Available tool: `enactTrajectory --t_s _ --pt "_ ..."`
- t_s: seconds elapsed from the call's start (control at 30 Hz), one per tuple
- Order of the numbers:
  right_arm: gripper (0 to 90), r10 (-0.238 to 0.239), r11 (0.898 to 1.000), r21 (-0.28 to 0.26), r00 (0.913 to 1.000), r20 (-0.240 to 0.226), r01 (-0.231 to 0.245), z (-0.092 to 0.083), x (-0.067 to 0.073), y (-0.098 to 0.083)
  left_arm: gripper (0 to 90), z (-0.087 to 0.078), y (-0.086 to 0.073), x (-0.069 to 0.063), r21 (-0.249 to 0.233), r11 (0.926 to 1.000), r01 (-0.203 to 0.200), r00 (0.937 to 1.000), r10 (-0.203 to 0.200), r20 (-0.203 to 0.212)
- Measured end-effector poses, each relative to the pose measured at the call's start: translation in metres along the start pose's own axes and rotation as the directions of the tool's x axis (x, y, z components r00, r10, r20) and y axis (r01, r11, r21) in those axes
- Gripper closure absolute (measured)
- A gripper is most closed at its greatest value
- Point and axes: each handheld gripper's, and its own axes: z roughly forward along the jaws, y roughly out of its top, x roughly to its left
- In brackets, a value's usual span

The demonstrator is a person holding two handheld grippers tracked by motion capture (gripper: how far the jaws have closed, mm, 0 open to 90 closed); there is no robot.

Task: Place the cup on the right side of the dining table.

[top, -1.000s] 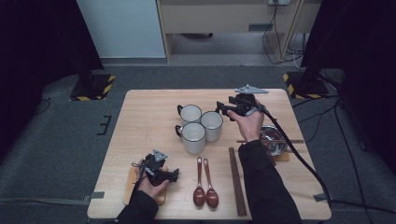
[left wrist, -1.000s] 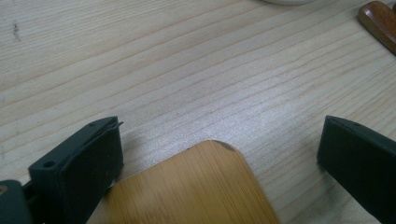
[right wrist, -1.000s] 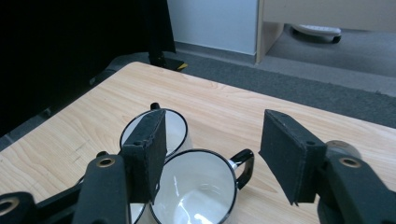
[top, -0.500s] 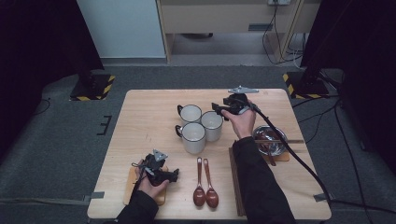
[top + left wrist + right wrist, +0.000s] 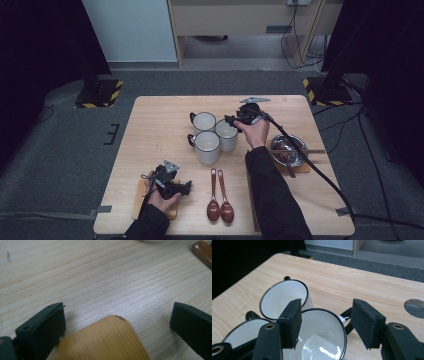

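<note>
White enamel mug (image 5: 227,134) with black rim stands mid-table among three, right gripper (image 5: 231,121) just above it. Right gripper view: open jaws straddle the mug's (image 5: 322,337) rim, untouching. Left gripper view: parted jaws flank a bamboo board (image 5: 105,340).

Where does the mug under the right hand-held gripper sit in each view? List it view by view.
High view: the mug is the rightmost of three at the table's centre, beneath the right hand-held gripper.
Right gripper view: bottom centre, between the open jaws.
Left gripper view: faces a bamboo board instead.
Shared landmark: the pale wooden table.
</note>
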Motion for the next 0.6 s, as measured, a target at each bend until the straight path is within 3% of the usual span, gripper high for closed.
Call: enactTrajectory --t_s 0.6 --pt "45.7 0.006 0.991 0.13 0.9997 0.024 -0.009 0.021 -0.006 -0.013 0.0 0.0 0.0 0.0 0.0 1.0 -0.001 1.0 0.001 0.0"
